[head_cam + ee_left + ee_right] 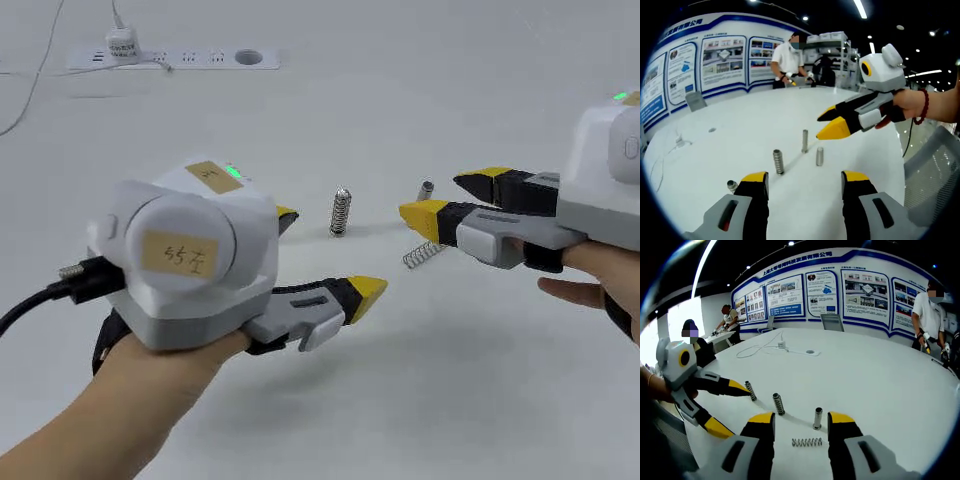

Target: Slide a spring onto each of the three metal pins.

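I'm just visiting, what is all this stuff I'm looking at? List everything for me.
table: one, white, under everything
pins with a spring on: two, grey, standing mid-table
bare pin: one, silver, standing beside them
loose spring: one, silver, lying flat near the bare pin
power strip: one, white, far side of table
posters: several, blue and white, back wall
people: a few, in the background
left gripper: white-grey, yellow tips, open
right gripper: same colours, open
hands: two, one holding each gripper
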